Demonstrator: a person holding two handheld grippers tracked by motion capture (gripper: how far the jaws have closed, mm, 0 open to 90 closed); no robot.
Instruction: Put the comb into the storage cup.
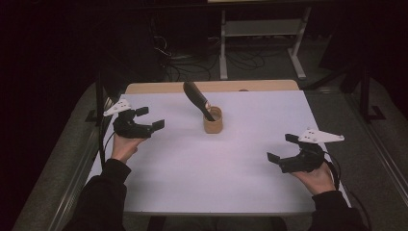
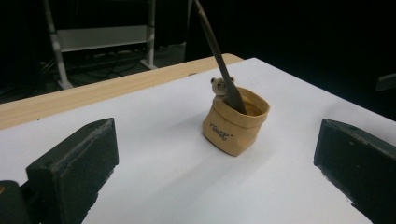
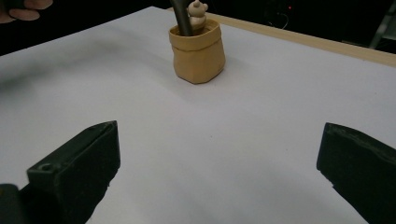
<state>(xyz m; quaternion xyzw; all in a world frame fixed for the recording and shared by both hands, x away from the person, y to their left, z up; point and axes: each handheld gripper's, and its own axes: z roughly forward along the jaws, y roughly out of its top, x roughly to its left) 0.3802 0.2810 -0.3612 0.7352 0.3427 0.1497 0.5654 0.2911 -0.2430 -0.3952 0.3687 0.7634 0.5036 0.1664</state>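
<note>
Wide-open left gripper (image 1: 144,119) and right gripper (image 1: 283,149) flank the small tan bag-shaped pot (image 1: 212,120).
The pot sits ahead between them, nearer the left; its dark spatula-like tool (image 1: 197,99) leans toward the left gripper's side.

Spatula (image 2: 219,60) top cut off by upper edge; lower end hidden inside pouch (image 2: 236,122); pouch print unreadable.
</note>
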